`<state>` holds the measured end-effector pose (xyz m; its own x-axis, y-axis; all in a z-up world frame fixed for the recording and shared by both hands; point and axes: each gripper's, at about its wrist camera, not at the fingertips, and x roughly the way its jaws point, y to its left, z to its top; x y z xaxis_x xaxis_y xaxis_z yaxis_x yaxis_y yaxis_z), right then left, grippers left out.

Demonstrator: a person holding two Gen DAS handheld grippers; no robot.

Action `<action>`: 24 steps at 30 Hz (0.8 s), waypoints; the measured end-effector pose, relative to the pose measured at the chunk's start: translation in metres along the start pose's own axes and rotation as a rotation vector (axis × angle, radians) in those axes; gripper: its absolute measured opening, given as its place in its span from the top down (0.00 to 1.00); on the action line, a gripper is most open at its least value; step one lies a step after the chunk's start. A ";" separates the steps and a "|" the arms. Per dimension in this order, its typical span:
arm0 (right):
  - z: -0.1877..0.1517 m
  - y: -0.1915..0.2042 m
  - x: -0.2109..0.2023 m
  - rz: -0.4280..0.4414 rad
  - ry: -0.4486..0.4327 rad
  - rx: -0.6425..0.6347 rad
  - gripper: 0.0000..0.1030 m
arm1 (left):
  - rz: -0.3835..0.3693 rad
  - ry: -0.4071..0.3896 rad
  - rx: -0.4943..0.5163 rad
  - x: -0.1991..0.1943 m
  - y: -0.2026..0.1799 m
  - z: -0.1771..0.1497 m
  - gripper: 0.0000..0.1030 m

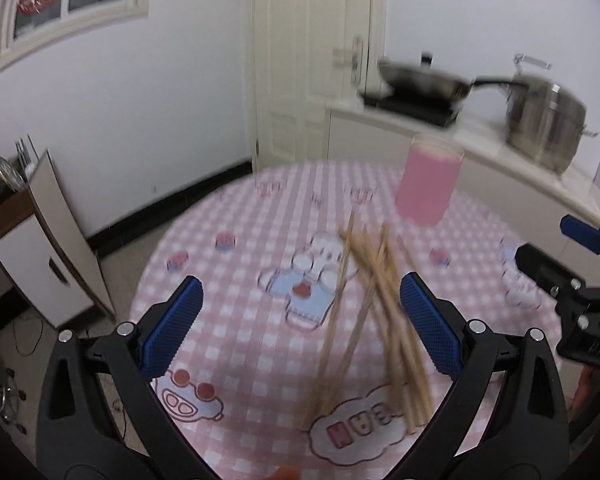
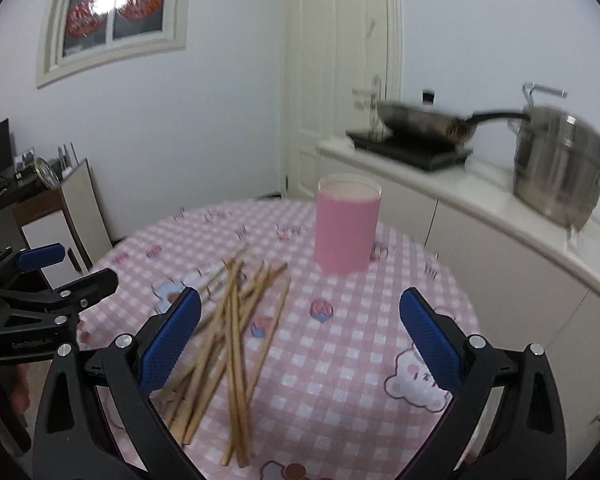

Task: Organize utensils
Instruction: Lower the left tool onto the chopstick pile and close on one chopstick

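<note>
Several wooden chopsticks (image 1: 376,300) lie in a loose crossed pile on the round table with a pink checked cloth (image 1: 240,232); they also show in the right wrist view (image 2: 236,344). A pink cup (image 1: 428,180) stands upright behind them, also in the right wrist view (image 2: 346,228). My left gripper (image 1: 300,328) is open and empty above the table, its right finger over the pile. My right gripper (image 2: 300,336) is open and empty, its left finger over the pile. Each gripper shows in the other's view, the right one (image 1: 560,268) and the left one (image 2: 60,276).
A white counter (image 2: 480,200) runs behind the table on the right with a black hob and pan (image 2: 416,128) and a steel pot (image 2: 560,172). A cream door (image 2: 332,80) is behind. A low cabinet (image 1: 40,256) stands at left on the floor.
</note>
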<state>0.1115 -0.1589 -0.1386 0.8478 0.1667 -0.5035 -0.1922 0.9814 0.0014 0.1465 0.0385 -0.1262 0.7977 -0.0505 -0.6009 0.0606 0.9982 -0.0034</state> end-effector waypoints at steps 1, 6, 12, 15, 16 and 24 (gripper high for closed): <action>-0.001 0.000 0.006 0.000 0.014 0.002 0.07 | 0.000 0.017 0.000 0.006 0.001 0.000 0.06; -0.004 -0.004 0.034 0.008 0.081 -0.003 0.07 | -0.039 0.083 -0.010 0.036 0.007 0.004 0.06; 0.002 -0.012 0.066 -0.002 0.141 -0.017 0.07 | -0.092 0.162 0.023 0.079 -0.004 0.018 0.08; 0.002 -0.018 0.081 0.015 0.171 -0.007 0.07 | -0.085 0.191 0.059 0.094 -0.009 0.022 0.14; 0.001 -0.019 0.084 0.018 0.178 -0.005 0.07 | -0.090 0.201 0.071 0.101 -0.011 0.023 0.17; 0.000 -0.020 0.110 0.054 0.247 0.001 0.11 | -0.116 0.299 0.133 0.142 -0.020 0.022 0.52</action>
<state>0.2087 -0.1604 -0.1944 0.6896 0.1906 -0.6986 -0.2336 0.9717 0.0346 0.2722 0.0105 -0.1941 0.5711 -0.1319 -0.8102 0.2342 0.9722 0.0068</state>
